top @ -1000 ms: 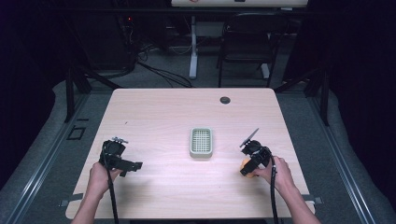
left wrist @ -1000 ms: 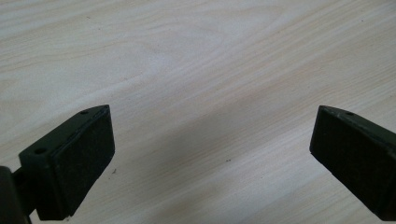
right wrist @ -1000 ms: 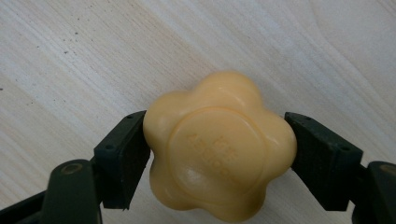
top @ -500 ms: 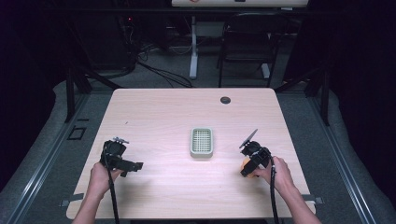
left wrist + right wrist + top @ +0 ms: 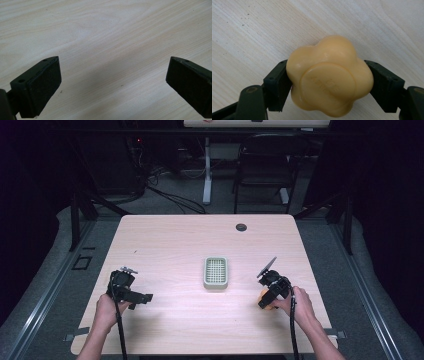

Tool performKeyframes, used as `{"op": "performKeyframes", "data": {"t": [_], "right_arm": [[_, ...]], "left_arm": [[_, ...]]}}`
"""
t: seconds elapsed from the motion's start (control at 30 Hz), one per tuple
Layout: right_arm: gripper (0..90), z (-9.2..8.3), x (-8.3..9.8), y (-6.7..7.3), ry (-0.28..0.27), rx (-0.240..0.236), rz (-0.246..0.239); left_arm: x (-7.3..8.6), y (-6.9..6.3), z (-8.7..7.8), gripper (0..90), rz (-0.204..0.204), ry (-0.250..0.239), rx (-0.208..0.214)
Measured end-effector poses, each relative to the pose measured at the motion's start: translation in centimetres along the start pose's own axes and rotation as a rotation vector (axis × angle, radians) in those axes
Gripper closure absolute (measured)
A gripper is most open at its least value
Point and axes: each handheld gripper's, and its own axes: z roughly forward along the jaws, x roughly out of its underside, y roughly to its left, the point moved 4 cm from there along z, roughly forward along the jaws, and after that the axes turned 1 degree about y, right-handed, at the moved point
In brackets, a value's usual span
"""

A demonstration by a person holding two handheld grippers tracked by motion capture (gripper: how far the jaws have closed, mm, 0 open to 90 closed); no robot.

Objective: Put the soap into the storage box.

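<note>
Two tongs: right tongs (image 5: 328, 80) clench the yellow soap (image 5: 329, 77); left tongs (image 5: 112, 85) gape, released.

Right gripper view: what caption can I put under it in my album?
The right claw squeezes a yellow flower-shaped soap between its black jaws, above the pale wooden table.
</note>
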Motion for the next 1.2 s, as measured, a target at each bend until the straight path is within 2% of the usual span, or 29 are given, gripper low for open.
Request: {"op": "performKeyframes", "data": {"t": [0.03,0.1,0.13,0.17,0.2,0.23,0.4,0.43,0.5,0.53,0.57,0.63,0.67,0.7,0.73,0.77,0.8,0.9,1.2], "right_arm": [[25.3,-0.1,0.0,0.0,-0.002,0.001,0.005],[25.4,0.4,0.0,0.5,-0.103,-0.019,0.082],[25.5,-0.2,0.0,0.1,-0.040,-0.010,0.032],[25.5,-0.4,0.0,-0.1,-0.011,-0.003,0.008],[25.6,-0.5,0.0,-0.1,-0.009,-0.003,0.007],[25.6,-0.1,0.0,0.2,-0.059,-0.008,0.050],[25.8,-0.5,0.0,0.0,-0.036,-0.009,0.021],[26.0,-0.6,-0.1,0.1,-0.056,-0.011,0.028],[25.9,-0.7,-0.1,0.1,-0.059,-0.009,0.026],[26.0,-0.5,-0.1,0.3,-0.096,-0.015,0.054],[26.0,-0.5,-0.1,0.3,-0.096,-0.015,0.054],[26.0,-1.0,-0.1,0.1,-0.072,-0.019,0.025],[26.0,-1.0,-0.1,0.1,-0.072,-0.019,0.025],[26.0,-1.5,-0.1,-0.2,-0.040,-0.008,-0.004],[26.0,-1.5,-0.1,-0.2,-0.040,-0.008,-0.004],[26.0,-1.0,-0.2,0.3,-0.124,-0.023,0.063],[26.0,-1.3,-0.2,0.1,-0.108,-0.021,0.045],[26.0,-1.7,-0.2,0.2,-0.110,-0.023,0.042],[26.0,-2.5,-1.0,0.2,-0.141,-0.035,0.043]], "left_arm": [[0.0,0.0,0.0,0.0,0.001,0.001,0.000],[0.0,0.0,0.0,0.0,0.001,0.000,0.001],[0.0,0.0,0.0,0.0,0.001,0.000,0.001],[0.0,0.0,0.0,0.0,0.002,0.000,0.001],[0.0,0.0,0.0,0.0,0.002,0.001,0.001],[0.0,0.0,0.0,0.0,0.002,0.000,0.001],[0.0,0.0,0.0,0.0,0.002,0.000,0.002],[0.0,0.0,0.0,0.0,0.002,0.000,0.001],[0.0,0.0,0.0,0.0,0.003,0.001,0.002],[0.0,0.0,0.0,0.0,0.005,0.003,0.003],[0.0,0.0,0.0,0.0,0.005,0.003,0.003],[0.0,0.0,0.0,0.0,0.005,0.004,0.003],[0.0,0.0,0.0,0.0,0.005,0.004,0.003],[0.0,0.0,0.0,0.0,0.006,0.004,0.003],[0.0,0.0,0.0,0.0,0.006,0.004,0.003],[0.0,0.0,0.0,0.0,0.006,0.005,0.003],[0.0,0.0,0.0,0.0,0.006,0.005,0.002],[0.0,0.0,0.0,0.0,0.005,0.005,0.002],[0.0,0.1,-0.1,0.0,0.006,0.001,-0.001]]}}
